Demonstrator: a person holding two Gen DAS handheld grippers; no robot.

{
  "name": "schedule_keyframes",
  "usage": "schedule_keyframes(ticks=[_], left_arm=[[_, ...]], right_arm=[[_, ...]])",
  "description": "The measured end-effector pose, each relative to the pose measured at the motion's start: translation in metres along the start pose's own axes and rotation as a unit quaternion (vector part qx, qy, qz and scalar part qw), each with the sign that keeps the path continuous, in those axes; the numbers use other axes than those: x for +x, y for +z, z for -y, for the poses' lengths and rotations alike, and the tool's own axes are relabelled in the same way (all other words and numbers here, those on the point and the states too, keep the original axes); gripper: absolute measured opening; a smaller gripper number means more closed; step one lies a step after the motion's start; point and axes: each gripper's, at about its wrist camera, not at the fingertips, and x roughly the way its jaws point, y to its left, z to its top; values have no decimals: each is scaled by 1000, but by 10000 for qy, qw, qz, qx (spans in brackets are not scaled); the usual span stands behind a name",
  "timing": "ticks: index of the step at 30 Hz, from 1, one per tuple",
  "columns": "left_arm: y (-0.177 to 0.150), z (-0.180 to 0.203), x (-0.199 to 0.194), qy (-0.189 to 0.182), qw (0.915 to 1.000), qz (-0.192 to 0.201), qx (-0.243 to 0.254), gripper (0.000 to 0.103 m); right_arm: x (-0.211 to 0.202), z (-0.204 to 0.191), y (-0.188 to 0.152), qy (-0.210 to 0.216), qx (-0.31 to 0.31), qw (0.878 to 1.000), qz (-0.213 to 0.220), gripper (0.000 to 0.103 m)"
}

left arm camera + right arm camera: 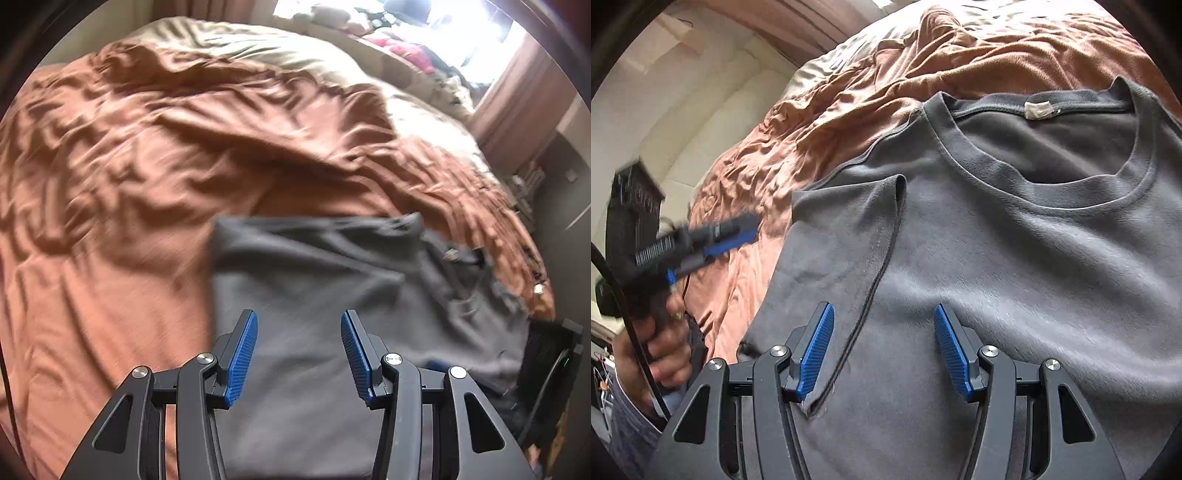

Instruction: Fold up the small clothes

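Observation:
A grey T-shirt (1015, 258) lies front up on the bed, its round collar and white neck label (1038, 109) at the far end. Its left sleeve (842, 229) is folded in over the chest, and the dark hem runs down between my right gripper's fingers. My right gripper (883, 307) hovers open over the shirt, with its pads clear of the cloth. My left gripper (298, 314) is open above the shirt's (332, 266) folded left side, with nothing held. In the right wrist view the left gripper (748, 228) shows blurred beside the shirt, held by a hand (665, 332).
A wrinkled rust-orange bedspread (147, 166) covers the bed, with a beige duvet (295, 55) beyond it. Clothes and clutter (402, 48) are piled under a bright window. A shelf (524, 184) stands past the bed's right edge. A dark object (631, 206) stands at the left.

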Motion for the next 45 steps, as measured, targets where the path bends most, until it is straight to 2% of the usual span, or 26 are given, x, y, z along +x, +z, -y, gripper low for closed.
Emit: schedule_keyframes(ticks=[7, 12, 16, 18, 19, 22, 25, 27, 34, 36, 39, 45], left_arm=[[-43, -42, -4, 222, 9992, -290, -136, 49], [-64, -61, -7, 105, 9988, -418, -251, 49], [-80, -65, -14, -17, 9987, -493, -134, 49], [-87, -64, -18, -76, 9986, -515, -8, 49], [-91, -62, -21, -60, 9986, -518, 112, 49], [-103, -54, -27, 190, 9967, -505, 613, 48], [-114, -49, -25, 387, 9925, -588, 1003, 39], [-119, -45, -21, 583, 9893, -573, 1211, 30], [-112, -43, -18, 806, 9870, -223, 1374, 21], [-114, -44, -16, 746, 9865, -252, 1437, 8], [-118, -46, -16, 714, 9866, -279, 1439, 4], [-120, -53, -19, 687, 9885, -383, 1288, 4]], right_arm=[[21, -2, 14, 23, 57, 10000, -47, 55], [36, -9, 20, -74, -29, 10000, -37, 47], [45, -13, 22, -121, -50, 9999, 25, 42], [49, -13, 24, -138, -6, 9999, 32, 35], [52, -13, 26, -170, -3, 9999, 16, 28], [54, -15, 30, -226, -20, 9997, -66, 10], [51, -14, 30, -207, 11, 9998, -67, 3], [49, -13, 28, -247, 35, 9997, -73, 2], [41, -15, 23, -311, 126, 9994, -78, 0], [38, -15, 22, -277, 139, 9995, -43, 0], [33, -13, 19, -239, 156, 9996, 0, 0], [29, -12, 10, -261, 70, 9996, -36, 0]])
